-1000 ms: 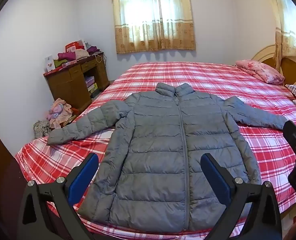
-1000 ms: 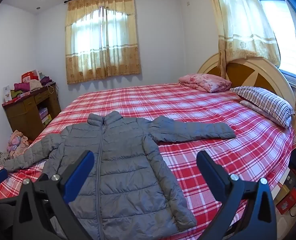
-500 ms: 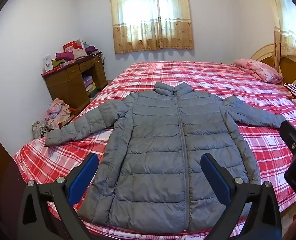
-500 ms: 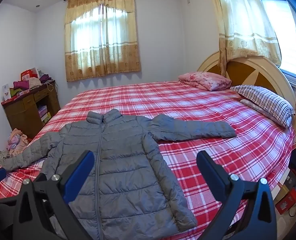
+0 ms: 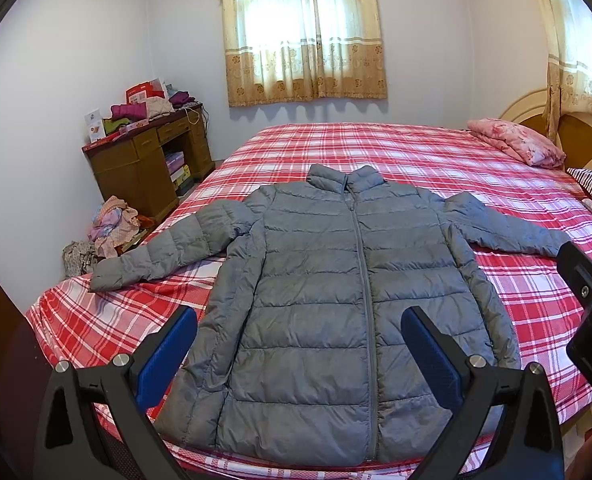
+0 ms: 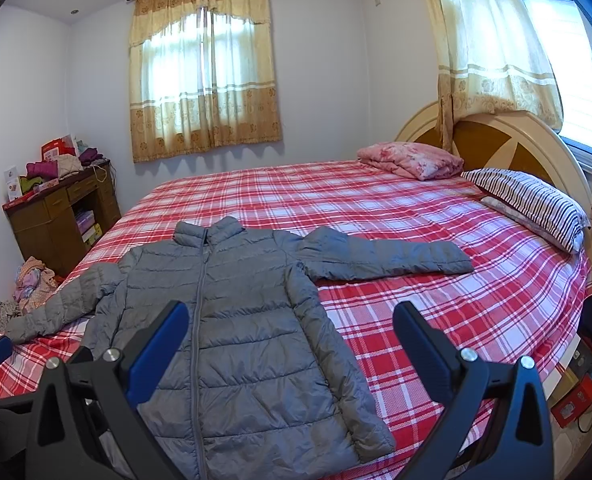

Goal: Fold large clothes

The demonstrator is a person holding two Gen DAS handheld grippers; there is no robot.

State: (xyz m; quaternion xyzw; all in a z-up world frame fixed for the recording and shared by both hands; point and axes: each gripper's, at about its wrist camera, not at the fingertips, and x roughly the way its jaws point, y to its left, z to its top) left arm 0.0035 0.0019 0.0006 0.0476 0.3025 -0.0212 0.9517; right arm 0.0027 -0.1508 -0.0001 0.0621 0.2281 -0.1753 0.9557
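Note:
A grey quilted jacket (image 5: 336,292) lies flat and zipped on the red plaid bed (image 5: 396,148), collar away from me, both sleeves spread sideways. My left gripper (image 5: 298,354) hovers open above the jacket's hem, nothing between its blue pads. In the right wrist view the same jacket (image 6: 231,320) fills the lower left, its right sleeve (image 6: 388,258) stretched across the bed (image 6: 396,208). My right gripper (image 6: 289,350) is open over the jacket's right side and the plaid sheet, holding nothing. Part of the right gripper's body (image 5: 588,312) shows at the left wrist view's right edge.
A wooden desk (image 5: 143,164) piled with clothes and boxes stands left of the bed, with a heap of laundry (image 5: 111,226) on the floor. A pink folded quilt (image 6: 410,160) and a striped pillow (image 6: 532,204) rest by the headboard (image 6: 508,140). Boxes (image 6: 576,392) lie beside the bed's right corner.
Both views have shifted only slightly; the jacket lies as before. Both grippers remain open.

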